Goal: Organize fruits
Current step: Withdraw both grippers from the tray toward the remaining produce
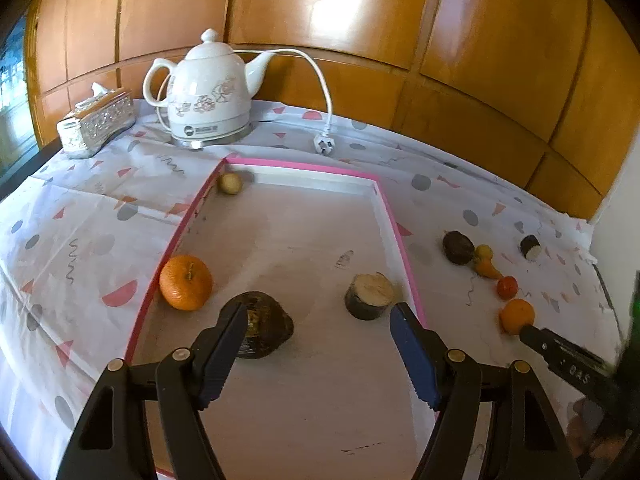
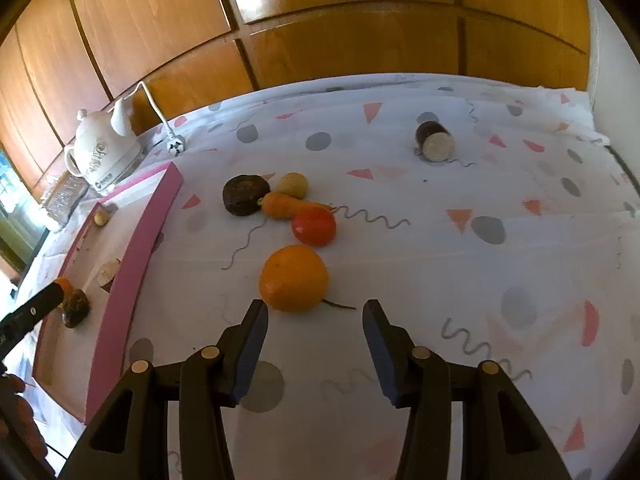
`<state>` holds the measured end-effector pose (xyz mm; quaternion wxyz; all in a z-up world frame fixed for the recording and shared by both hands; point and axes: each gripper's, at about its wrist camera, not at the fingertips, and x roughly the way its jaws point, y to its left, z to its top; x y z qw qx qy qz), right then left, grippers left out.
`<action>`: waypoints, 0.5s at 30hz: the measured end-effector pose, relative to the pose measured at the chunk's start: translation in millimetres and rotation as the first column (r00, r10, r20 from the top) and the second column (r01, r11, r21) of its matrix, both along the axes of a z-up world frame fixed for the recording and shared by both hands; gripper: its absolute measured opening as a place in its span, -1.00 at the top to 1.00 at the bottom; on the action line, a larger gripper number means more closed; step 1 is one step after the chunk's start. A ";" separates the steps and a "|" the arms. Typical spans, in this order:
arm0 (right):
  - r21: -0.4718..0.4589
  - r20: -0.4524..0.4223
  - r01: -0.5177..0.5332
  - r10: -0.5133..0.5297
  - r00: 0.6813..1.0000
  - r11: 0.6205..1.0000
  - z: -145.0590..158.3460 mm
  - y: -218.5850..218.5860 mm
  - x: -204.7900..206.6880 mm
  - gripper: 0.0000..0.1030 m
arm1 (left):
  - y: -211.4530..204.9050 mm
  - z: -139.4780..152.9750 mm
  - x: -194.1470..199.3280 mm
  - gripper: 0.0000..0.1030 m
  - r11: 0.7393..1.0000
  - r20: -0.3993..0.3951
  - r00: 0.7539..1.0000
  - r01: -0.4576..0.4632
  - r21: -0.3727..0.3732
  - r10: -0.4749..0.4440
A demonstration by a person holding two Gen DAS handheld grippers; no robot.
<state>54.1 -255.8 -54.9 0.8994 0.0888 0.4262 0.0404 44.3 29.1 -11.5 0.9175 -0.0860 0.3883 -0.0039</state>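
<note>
Fruit sorting was midway: the pink-rimmed tray point(image 1: 404, 256) already held a mandarin point(image 1: 186, 282) and a few other pieces, with the left claw point(image 1: 316, 344) standing open and empty above it. The right claw point(image 2: 316, 334) hovered, jaws parted and holding nothing, just short of the orange point(image 2: 294, 278) on the surface beside the tray. By my judgement, the next move called for advancing around the orange, closing, then carrying it over the rim.

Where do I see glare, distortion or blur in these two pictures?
Left wrist view: a strong white glare patch sits on the wooden wall panels; the fisheye bends the pink-edged tray, and the right gripper at the frame edge looks smeared. Right wrist view: softer glare on the panels at top, dark rounded corners, but the orange stays sharp.
</note>
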 end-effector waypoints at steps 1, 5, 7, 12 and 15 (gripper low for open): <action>0.006 -0.003 -0.005 0.005 1.000 1.000 -0.9 1.0 2.8 0.03 | -1.0 -0.3 0.1 -0.46 1.000 -0.002 1.000 0.002 0.000 -0.002; 0.054 -0.022 -0.049 0.050 0.998 0.997 -5.7 10.0 18.9 -0.02 | -5.7 -0.1 2.0 -0.46 1.000 -0.009 1.000 0.022 -0.011 -0.022; 0.094 -0.005 -0.089 0.090 0.996 0.992 -2.1 14.6 21.6 -0.03 | -9.6 1.5 2.2 -0.46 0.999 -0.005 0.999 0.041 -0.011 -0.041; 0.117 0.048 -0.106 0.101 0.994 0.987 10.4 12.9 18.1 -0.03 | -19.7 6.4 6.6 -0.46 0.997 0.004 0.998 0.070 -0.018 -0.069; 0.124 0.031 -0.056 0.052 0.998 0.991 4.6 -0.6 17.8 -0.03 | -28.4 8.9 10.2 -0.46 0.995 0.006 0.995 0.101 -0.023 -0.100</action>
